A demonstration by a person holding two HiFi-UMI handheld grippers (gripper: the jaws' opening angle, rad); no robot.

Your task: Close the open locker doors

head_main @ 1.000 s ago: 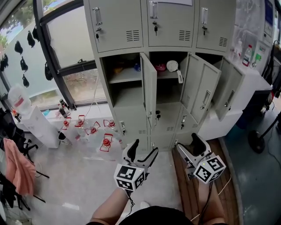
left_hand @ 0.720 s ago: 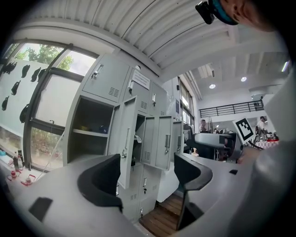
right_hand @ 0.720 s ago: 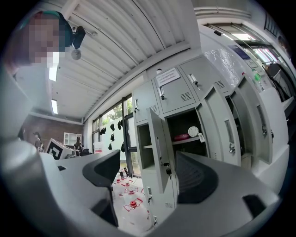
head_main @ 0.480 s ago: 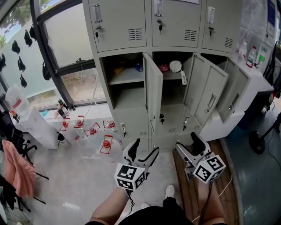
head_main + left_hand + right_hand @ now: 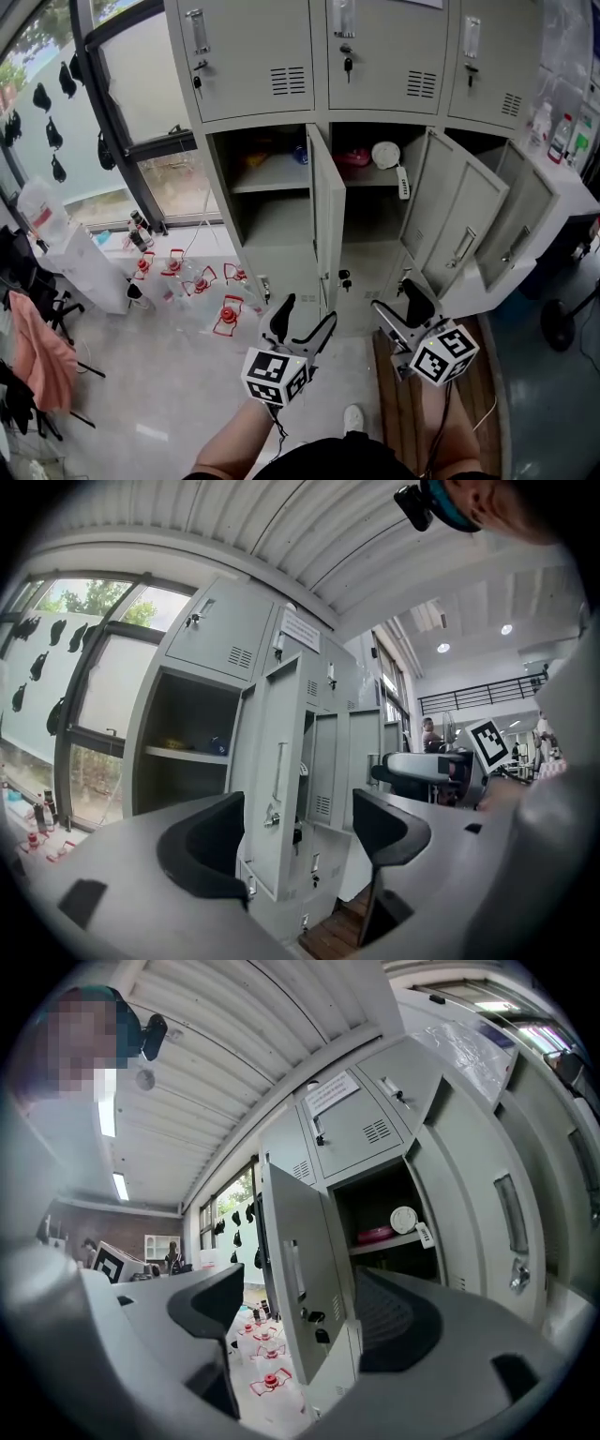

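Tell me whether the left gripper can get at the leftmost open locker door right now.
Probably yes: the left gripper, open and empty, faces the leftmost open door with nothing between them, though they are apart.

Bright, even daylight comes from the window (image 5: 141,94) at upper left; the 2 gripper views bulge strongly, with black corners, soft foregrounds and a glaring strip light (image 5: 106,1101)

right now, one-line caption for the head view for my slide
Left hand-held gripper and right hand-held gripper, both open and empty, face grey lockers with three open doors
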